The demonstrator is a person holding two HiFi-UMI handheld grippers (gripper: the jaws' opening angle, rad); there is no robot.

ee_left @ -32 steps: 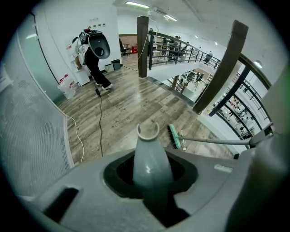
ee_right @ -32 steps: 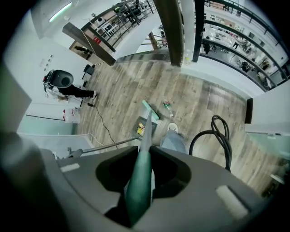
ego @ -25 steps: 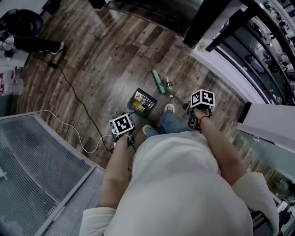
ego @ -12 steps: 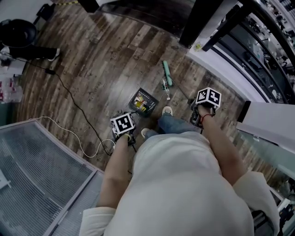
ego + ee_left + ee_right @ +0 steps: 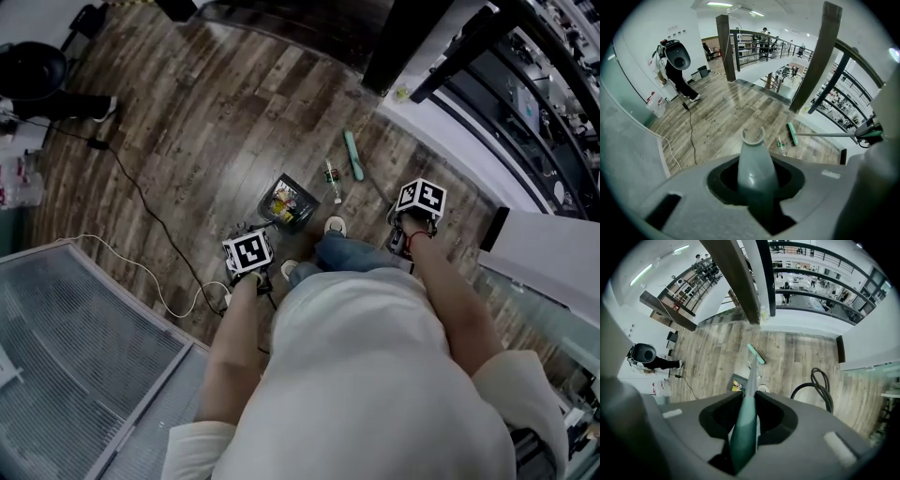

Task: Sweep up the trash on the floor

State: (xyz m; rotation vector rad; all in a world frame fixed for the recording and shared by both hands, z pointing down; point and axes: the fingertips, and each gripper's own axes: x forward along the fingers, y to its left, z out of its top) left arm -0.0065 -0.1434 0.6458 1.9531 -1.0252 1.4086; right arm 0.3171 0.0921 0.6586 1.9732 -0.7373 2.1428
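L tool [image 5: 249, 261] is clamped on the pale grey-green plastic dustpan handle [image 5: 754, 164]. The handle runs up betw. its jaws, and its ring-shaped end sticks out past them. The dark square dustpan [image 5: 285, 202] sits on the wood-plank floor [image 5: 216, 122] just ahead of L tool, w/ yellow and mixed scraps inside.

R tool [image 5: 413, 214] pinches the teal broom handle [image 5: 744, 427], jaws pressed on it from both sides. The handle runs fwd to the teal broom head [image 5: 353, 155], which is down on the floor well ahead of R tool and a bit to its left.

A small clear plastic bottle [image 5: 331, 178] lies on the floor betw. the broom head and the dustpan, near both. Can't tell if the bristles touch it.

The person's white shoes [image 5: 335, 225] stand betw. the two tools, just behind the dustpan. A black cable [image 5: 141, 197] and a white cable [image 5: 141, 272] trail over the floor to the left of L tool. A black looped hose [image 5: 820, 390] lies on the floor to the right of R tool.
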